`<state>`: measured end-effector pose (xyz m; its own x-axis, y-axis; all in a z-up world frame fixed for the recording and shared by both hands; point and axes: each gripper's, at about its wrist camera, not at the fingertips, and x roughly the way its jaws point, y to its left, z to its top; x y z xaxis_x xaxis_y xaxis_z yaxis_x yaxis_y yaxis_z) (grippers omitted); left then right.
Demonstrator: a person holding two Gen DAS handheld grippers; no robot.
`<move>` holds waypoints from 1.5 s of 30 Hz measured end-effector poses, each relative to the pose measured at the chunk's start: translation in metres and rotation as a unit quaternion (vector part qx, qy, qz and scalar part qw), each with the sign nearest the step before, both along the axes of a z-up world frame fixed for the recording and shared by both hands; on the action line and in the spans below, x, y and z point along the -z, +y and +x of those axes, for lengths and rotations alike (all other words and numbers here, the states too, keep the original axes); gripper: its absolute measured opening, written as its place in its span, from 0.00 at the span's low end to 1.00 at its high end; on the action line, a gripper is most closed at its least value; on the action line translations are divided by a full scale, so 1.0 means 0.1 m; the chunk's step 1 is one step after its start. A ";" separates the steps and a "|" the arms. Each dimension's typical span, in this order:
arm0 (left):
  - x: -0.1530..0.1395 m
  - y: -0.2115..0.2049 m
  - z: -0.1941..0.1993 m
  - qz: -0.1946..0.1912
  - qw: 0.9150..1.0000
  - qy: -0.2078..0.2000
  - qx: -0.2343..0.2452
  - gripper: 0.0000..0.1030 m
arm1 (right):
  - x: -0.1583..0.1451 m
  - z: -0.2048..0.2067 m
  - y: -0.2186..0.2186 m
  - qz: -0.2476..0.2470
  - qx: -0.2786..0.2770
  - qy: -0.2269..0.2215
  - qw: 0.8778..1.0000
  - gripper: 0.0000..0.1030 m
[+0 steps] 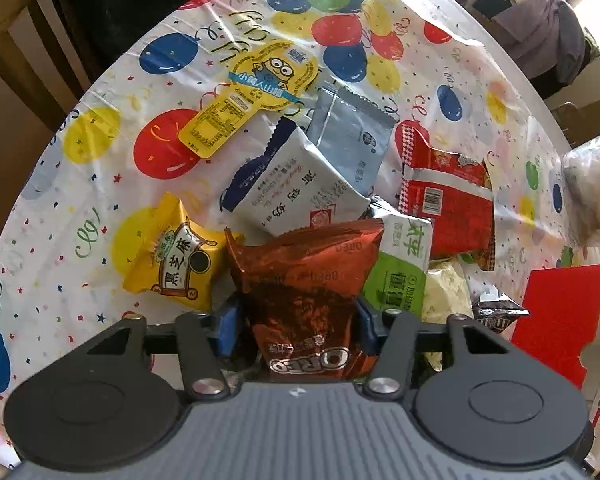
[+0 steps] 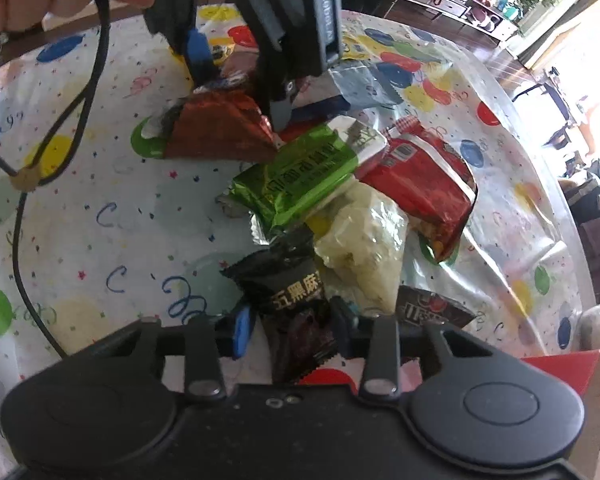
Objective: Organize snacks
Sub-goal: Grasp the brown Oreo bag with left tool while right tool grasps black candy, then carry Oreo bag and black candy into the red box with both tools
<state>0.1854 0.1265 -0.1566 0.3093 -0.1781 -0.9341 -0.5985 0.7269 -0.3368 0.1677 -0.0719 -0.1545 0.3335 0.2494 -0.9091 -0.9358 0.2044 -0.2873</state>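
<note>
A pile of snack packets lies on a round table with a balloon-print cloth [image 1: 80,208]. My left gripper [image 1: 296,330] is shut on a copper-brown Oreo packet [image 1: 304,280], its blue pads [image 1: 225,330] pressing both sides. In the right wrist view the left gripper [image 2: 240,76] hangs over the same packet [image 2: 220,128]. My right gripper [image 2: 294,330] is shut on a black sesame snack packet [image 2: 288,300]. Beside it lie a green packet [image 2: 296,176], a pale clear bag [image 2: 364,240] and a red packet [image 2: 420,184].
In the left wrist view lie a yellow Minions packet [image 1: 256,92], a yellow sesame packet [image 1: 176,260], a white milk packet [image 1: 292,188], a silver packet [image 1: 348,136] and a red box [image 1: 556,316] at the right. A wooden chair [image 1: 16,40] stands behind the table.
</note>
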 end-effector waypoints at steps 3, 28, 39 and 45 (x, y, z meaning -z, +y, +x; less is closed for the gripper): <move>0.00 0.00 -0.01 -0.002 1.000 -0.003 0.004 0.51 | -0.03 0.00 -0.02 0.017 0.016 0.013 1.000 0.33; -0.55 -0.34 -0.60 0.047 0.986 -0.108 0.121 0.50 | -0.69 -0.55 -0.79 0.195 0.310 0.015 0.930 0.29; -1.21 -0.92 -0.78 0.121 0.944 -0.173 0.252 0.51 | -1.19 -0.76 -1.23 0.265 0.425 0.001 0.866 0.29; -1.50 -1.29 -0.65 0.129 0.923 -0.197 0.303 0.51 | -1.41 -0.74 -1.53 0.280 0.461 -0.023 0.842 0.30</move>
